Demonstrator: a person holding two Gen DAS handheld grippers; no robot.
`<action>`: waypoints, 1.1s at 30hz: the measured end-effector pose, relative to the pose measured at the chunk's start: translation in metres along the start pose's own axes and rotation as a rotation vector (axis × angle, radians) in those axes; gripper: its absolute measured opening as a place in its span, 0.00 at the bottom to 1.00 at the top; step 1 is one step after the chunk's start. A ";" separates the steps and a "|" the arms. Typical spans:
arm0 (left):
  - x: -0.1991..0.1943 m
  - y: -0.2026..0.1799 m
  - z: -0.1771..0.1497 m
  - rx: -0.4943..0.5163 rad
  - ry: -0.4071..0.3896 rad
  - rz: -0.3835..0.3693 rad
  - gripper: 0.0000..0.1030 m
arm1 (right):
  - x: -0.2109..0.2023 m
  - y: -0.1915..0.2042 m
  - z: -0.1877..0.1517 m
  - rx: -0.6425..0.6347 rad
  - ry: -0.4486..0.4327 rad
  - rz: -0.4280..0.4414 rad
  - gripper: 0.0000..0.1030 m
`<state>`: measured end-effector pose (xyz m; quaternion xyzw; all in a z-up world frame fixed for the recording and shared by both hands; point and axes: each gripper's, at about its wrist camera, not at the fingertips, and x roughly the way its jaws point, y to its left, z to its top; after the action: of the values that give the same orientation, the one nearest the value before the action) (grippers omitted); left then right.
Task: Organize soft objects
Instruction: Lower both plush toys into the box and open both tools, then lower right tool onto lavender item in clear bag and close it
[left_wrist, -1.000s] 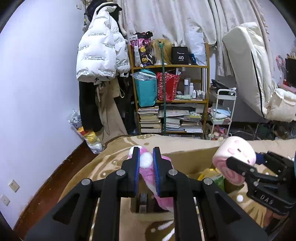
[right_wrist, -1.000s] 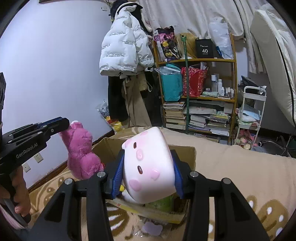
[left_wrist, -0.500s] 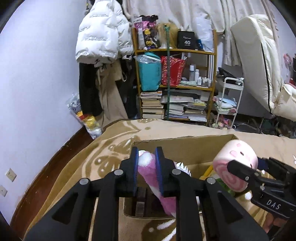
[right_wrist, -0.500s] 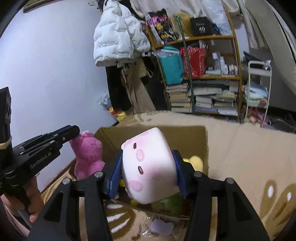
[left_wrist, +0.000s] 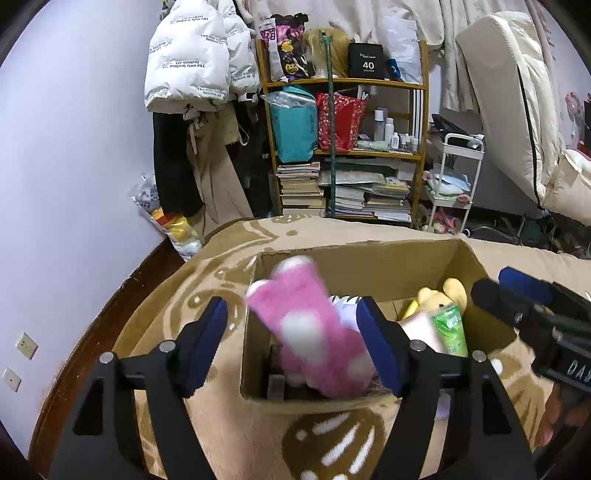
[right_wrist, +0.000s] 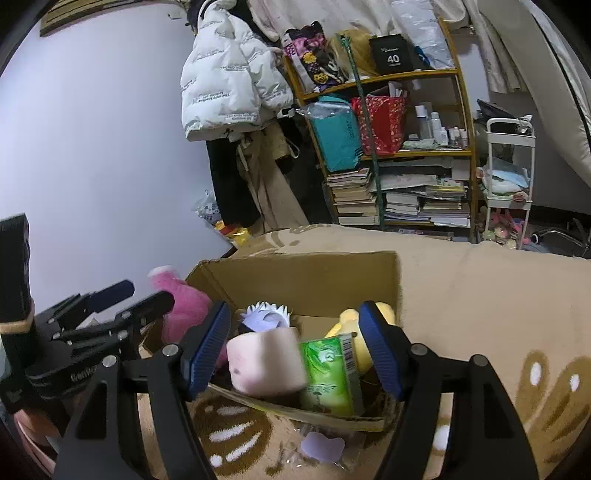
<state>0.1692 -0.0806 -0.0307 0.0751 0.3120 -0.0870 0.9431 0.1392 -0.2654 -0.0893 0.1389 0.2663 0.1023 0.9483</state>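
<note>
Left gripper (left_wrist: 291, 343): fingers spread wide, pinching nothing. The pink plush toy (left_wrist: 314, 336) sits blurred between them, free of both, tilted in the near left end of the cardboard box (left_wrist: 369, 269). Right gripper (right_wrist: 295, 347): fingers also spread wide, empty. The pale pink pillow toy (right_wrist: 264, 363) lies in the box just below and between them, touching a green packet (right_wrist: 327, 373) on its right. A yellow plush (right_wrist: 354, 325) and a white spiky toy (right_wrist: 266, 315) lie farther back inside. The box rests on a tan blanket (right_wrist: 480, 295) with brown and white patterns. A small purple item (right_wrist: 321, 446) lies on the blanket just in front of the box.
</note>
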 end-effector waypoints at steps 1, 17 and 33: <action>-0.002 0.001 -0.001 -0.001 -0.001 -0.001 0.73 | -0.003 -0.001 0.000 0.008 -0.006 -0.002 0.74; -0.073 0.030 -0.021 -0.023 -0.042 0.034 0.88 | -0.057 0.017 0.000 -0.001 -0.071 -0.014 0.92; -0.139 0.034 -0.034 0.008 -0.153 0.038 0.99 | -0.109 0.044 -0.013 -0.042 -0.100 -0.037 1.00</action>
<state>0.0470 -0.0241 0.0285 0.0781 0.2373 -0.0760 0.9653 0.0354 -0.2509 -0.0338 0.1189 0.2189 0.0832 0.9649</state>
